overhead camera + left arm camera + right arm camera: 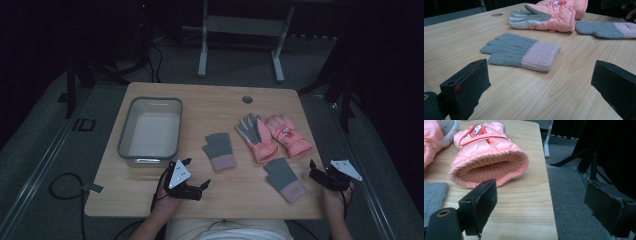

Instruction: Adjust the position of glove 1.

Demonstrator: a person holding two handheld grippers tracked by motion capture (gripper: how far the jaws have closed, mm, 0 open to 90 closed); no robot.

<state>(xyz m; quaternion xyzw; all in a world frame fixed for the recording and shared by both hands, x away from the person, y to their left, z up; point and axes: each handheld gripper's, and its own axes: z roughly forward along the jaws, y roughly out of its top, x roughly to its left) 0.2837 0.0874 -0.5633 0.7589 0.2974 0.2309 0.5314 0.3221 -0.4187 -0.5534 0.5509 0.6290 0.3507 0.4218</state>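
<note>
Two grey knit gloves with pink cuffs lie flat on the wooden table: one at the middle, one toward the front right. Between them at the back lie two pink padded gloves, one palm up with a grey palm, the other showing a cartoon patch. My left gripper stands open near the front edge, aimed at the middle knit glove. My right gripper stands open at the table's right edge, facing the patched glove's cuff. Neither holds anything.
A grey plastic bin with a pale, bare bottom stands at the table's left, just behind my left gripper. A round cable hole sits near the far edge. Grey carpet floor drops off past the right edge.
</note>
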